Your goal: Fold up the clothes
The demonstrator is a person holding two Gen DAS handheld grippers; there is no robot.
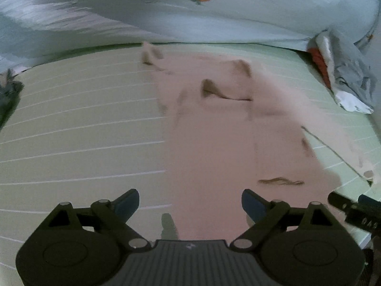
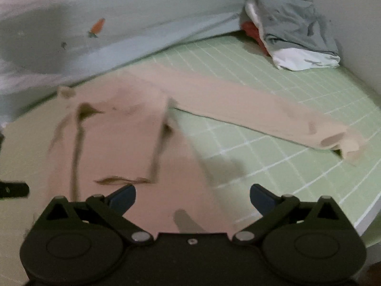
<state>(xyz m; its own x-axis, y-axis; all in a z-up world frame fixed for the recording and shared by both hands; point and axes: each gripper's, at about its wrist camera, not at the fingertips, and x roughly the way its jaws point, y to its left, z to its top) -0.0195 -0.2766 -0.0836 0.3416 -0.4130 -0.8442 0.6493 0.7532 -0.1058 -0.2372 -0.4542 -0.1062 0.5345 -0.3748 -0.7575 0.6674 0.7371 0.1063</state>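
On a pale green bed sheet [image 2: 273, 128] printed with a grid of thin white lines lies a pinkish-beige long-sleeved garment [image 1: 209, 143], spread mostly flat with some creases and blurred edges. Seen from the left wrist camera, the left gripper [image 1: 190, 202] hangs above the garment's near edge, its two dark fingers with blue pads set wide apart and nothing between them; the cloth runs away from it toward the far side of the bed. At the lower right edge of that view, part of the other black tool shows. Seen from the right wrist camera, the right gripper [image 2: 193, 196] is likewise spread wide and empty, poised over the near edge of the same garment [image 2: 123, 143], where the cloth meets bare sheet. One long sleeve [image 2: 262, 109] stretches out across the sheet to the right, its cuff lying near the bed's edge. One side of the body looks folded over itself, though blur makes the layers hard to separate. Behind the garment rises a light blue quilt [image 1: 190, 16] patterned with orange carrots. Far right, against a pale wall, a heap of other clothes [image 2: 293, 31] in grey, white and red sits on the sheet, well apart from the garment.
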